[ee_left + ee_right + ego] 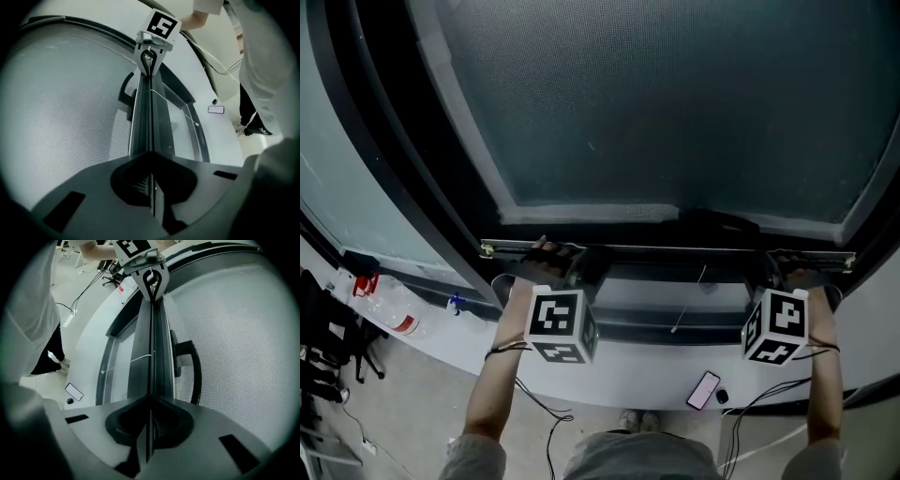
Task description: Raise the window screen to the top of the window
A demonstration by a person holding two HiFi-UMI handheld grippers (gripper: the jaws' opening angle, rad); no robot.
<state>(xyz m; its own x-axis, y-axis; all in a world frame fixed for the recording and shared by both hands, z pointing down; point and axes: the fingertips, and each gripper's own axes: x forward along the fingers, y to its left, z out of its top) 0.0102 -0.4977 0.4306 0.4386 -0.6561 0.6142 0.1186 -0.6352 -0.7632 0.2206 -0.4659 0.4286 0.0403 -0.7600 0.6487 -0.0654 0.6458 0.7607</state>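
The window screen (pixel 675 103) is a grey mesh panel in a dark frame, with a dark bottom rail (pixel 675 249) running left to right. My left gripper (pixel 565 255) is shut on the rail's left end and my right gripper (pixel 787 264) on its right end. In the left gripper view the jaws (pixel 151 187) pinch the rail's thin edge (pixel 149 117), and the right gripper (pixel 151 54) shows at the far end. The right gripper view mirrors this: its jaws (pixel 149 427) clamp the rail (pixel 152 348), with the left gripper (pixel 152 280) beyond. A black handle (pixel 192 366) sits on the screen.
Below the rail lies the white window sill (pixel 609 384) with a phone (pixel 704 390) and a small dark object beside it. A thin white cord (pixel 689 305) hangs from the rail. A bottle and clutter (pixel 389 309) sit at the left. Cables trail from both grippers.
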